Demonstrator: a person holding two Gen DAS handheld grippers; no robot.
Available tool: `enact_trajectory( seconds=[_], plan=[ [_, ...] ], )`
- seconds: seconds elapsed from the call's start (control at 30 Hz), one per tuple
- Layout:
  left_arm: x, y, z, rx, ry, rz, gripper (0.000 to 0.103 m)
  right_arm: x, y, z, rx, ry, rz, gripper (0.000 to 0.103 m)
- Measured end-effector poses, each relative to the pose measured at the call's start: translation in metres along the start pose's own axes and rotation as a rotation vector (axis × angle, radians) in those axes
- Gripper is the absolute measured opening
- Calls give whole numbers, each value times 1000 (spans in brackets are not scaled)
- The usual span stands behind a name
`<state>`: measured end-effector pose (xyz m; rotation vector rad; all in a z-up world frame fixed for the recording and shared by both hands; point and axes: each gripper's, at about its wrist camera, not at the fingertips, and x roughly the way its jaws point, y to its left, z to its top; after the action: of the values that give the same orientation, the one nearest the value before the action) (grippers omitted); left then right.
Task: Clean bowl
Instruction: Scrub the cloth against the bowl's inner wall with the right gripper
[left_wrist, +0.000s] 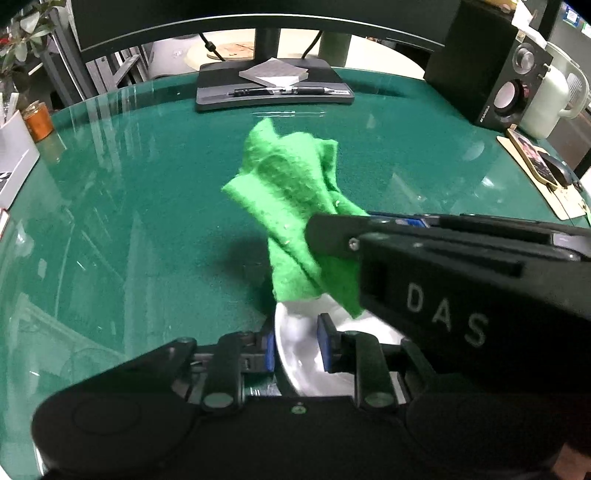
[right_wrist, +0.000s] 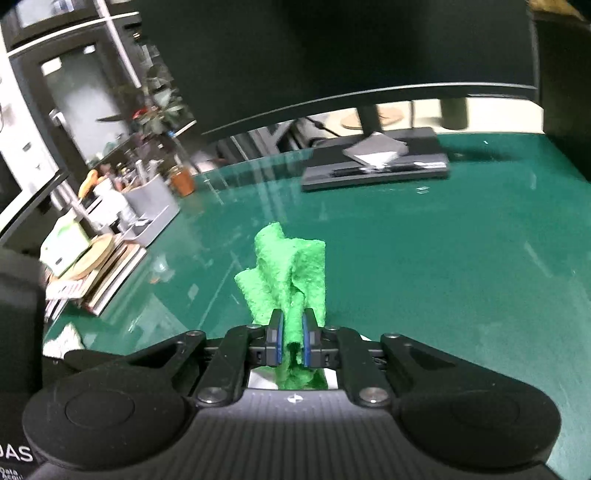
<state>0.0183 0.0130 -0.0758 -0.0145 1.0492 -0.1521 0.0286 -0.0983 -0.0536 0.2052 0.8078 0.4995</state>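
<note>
My left gripper (left_wrist: 297, 345) is shut on the rim of a white bowl (left_wrist: 306, 362), held low over the green table. My right gripper (right_wrist: 292, 338) is shut on a bright green cloth (right_wrist: 290, 280), whose free end sticks up ahead of the fingers. In the left wrist view the right gripper (left_wrist: 332, 236) comes in from the right, and the cloth (left_wrist: 295, 192) hangs from it with its lower end over the bowl. A sliver of white (right_wrist: 258, 380) shows under the right gripper's fingers.
A monitor stand base (left_wrist: 273, 88) with a pen and a notepad sits at the back of the glass-topped green table (left_wrist: 129, 221). A black speaker (left_wrist: 491, 74) and white jug (left_wrist: 550, 99) stand back right. An orange jar (left_wrist: 38, 118) and desk organisers (right_wrist: 147, 210) stand at the left.
</note>
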Motion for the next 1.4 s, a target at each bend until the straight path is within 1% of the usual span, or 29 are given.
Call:
enact_trajectory(
  seconds=[0.13,0.27,0.3,0.4,0.5,0.7,0.8,0.87,0.93,1.03,1.13,1.2,1.23,1.3,1.33,1.37,1.4],
  plan=[
    [0,0,1,-11,-1,6,24,-8,-10,2,35,-8,-67,6],
    [0,0,0,-13,-4,9,24,-16,-16,1,62,-2,-106,6],
    [0,0,0,-13,-5,9,24,-15,-16,0,68,1,-110,7],
    [0,-1,1,-12,-4,10,24,-5,-7,3,62,26,-82,8],
    [1,-2,1,-12,-6,16,26,2,-3,4,73,30,-67,7],
    [2,-1,2,-31,-19,38,26,-11,-20,1,153,27,-110,4],
    [2,-3,1,-32,-27,48,26,-13,-20,2,173,26,-123,6],
    [2,-5,0,-31,-32,56,27,-8,-16,4,171,21,-116,7],
    [2,-3,-1,-58,-37,57,28,2,-10,7,166,28,-85,7],
    [2,-4,-1,-53,-37,59,28,11,-7,9,168,29,-60,5],
    [3,-2,-1,-81,-43,60,28,8,-9,8,180,25,-76,5],
    [3,-2,0,-86,-37,54,28,0,-20,7,209,16,-90,4],
    [3,-1,2,-85,-30,35,28,-2,-22,7,215,16,-93,4],
    [2,1,5,-78,-23,3,32,-5,-27,7,235,12,-104,7],
    [4,2,9,-52,-26,-1,37,-7,-29,7,250,10,-99,7],
    [6,2,13,-30,-25,-5,45,-8,-31,7,259,7,-98,7],
    [7,2,15,-19,-22,-7,51,-10,-33,7,268,4,-98,7]
  ],
)
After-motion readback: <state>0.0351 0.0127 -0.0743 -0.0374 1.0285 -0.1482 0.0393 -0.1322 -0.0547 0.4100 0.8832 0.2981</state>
